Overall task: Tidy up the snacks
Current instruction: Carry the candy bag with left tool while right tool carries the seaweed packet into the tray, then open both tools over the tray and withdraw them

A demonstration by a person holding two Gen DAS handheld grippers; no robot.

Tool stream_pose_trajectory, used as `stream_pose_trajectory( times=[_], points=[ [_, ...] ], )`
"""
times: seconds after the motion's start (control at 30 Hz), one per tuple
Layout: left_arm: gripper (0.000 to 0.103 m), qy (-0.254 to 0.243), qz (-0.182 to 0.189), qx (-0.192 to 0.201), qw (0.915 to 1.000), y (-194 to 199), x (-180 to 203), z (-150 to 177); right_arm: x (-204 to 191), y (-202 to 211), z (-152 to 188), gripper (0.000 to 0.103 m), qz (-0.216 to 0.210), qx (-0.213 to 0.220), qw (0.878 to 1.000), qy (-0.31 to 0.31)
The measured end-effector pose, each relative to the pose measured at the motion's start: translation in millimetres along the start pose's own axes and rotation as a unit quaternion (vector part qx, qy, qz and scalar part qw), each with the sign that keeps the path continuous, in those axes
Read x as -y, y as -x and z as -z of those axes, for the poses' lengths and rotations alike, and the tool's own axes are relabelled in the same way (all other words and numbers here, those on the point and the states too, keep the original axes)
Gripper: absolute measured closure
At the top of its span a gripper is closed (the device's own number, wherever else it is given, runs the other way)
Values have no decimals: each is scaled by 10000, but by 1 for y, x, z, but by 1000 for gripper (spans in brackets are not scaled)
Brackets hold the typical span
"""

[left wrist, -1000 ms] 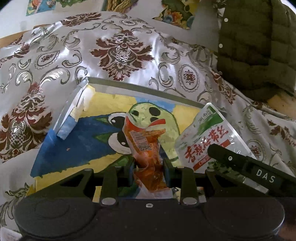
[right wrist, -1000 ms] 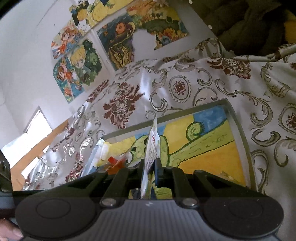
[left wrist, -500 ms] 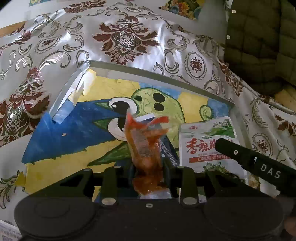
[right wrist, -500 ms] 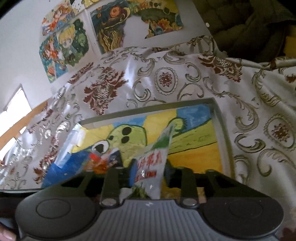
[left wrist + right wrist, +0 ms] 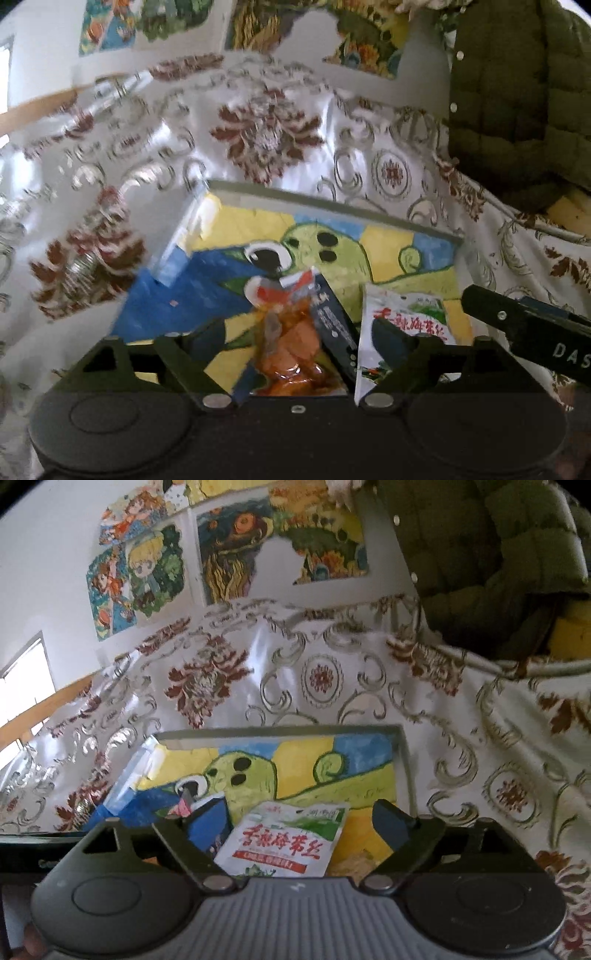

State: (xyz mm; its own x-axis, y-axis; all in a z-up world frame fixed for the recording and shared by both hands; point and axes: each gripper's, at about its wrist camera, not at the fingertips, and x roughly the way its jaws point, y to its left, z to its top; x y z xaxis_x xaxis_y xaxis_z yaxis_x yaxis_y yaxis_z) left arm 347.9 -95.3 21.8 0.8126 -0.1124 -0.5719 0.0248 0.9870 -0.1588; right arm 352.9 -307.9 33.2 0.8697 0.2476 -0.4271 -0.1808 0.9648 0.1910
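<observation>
A shallow tray with a painted green cartoon bottom lies on the patterned cloth. An orange snack packet lies in it, partly over a dark blue packet. A white-and-green seaweed packet lies beside them to the right. My left gripper is open, fingers spread either side of the orange packet. My right gripper is open over the seaweed packet, which lies flat in the tray. The right gripper's arm shows at the left view's right edge.
A silver and maroon damask cloth covers the surface around the tray. A dark green quilted jacket hangs at the back right. Colourful drawings are on the wall behind.
Both grippers opened. The orange packet dropped from the left gripper and the seaweed packet from the right; both now lie in the tray. Both grippers pulled back a little.
</observation>
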Motion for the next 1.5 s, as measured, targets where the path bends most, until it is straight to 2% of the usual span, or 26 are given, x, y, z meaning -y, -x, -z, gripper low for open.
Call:
stream_pose_trajectory(
  times=[0.1,0.23,0.47,0.8,1.03,1.5],
  points=[
    [1,97,-48,160,9998,21,-4,-2,-3,16,-5,2,6,128,9999,27],
    [1,220,-124,383,9989,54,-10,1,-9,43,-8,0,-35,319,9994,136],
    [1,306,-571,582,9962,113,-24,20,-25,100,-2,0,-66,571,9981,205],
    [1,-66,-1113,816,9904,192,-35,71,-50,170,31,0,-47,750,9966,338],
    [1,38,-1356,731,9881,223,-43,109,-57,196,61,0,72,611,9977,285],
    [1,400,-1494,265,9876,253,-65,174,-71,224,119,0,137,87,9987,488]
  ],
)
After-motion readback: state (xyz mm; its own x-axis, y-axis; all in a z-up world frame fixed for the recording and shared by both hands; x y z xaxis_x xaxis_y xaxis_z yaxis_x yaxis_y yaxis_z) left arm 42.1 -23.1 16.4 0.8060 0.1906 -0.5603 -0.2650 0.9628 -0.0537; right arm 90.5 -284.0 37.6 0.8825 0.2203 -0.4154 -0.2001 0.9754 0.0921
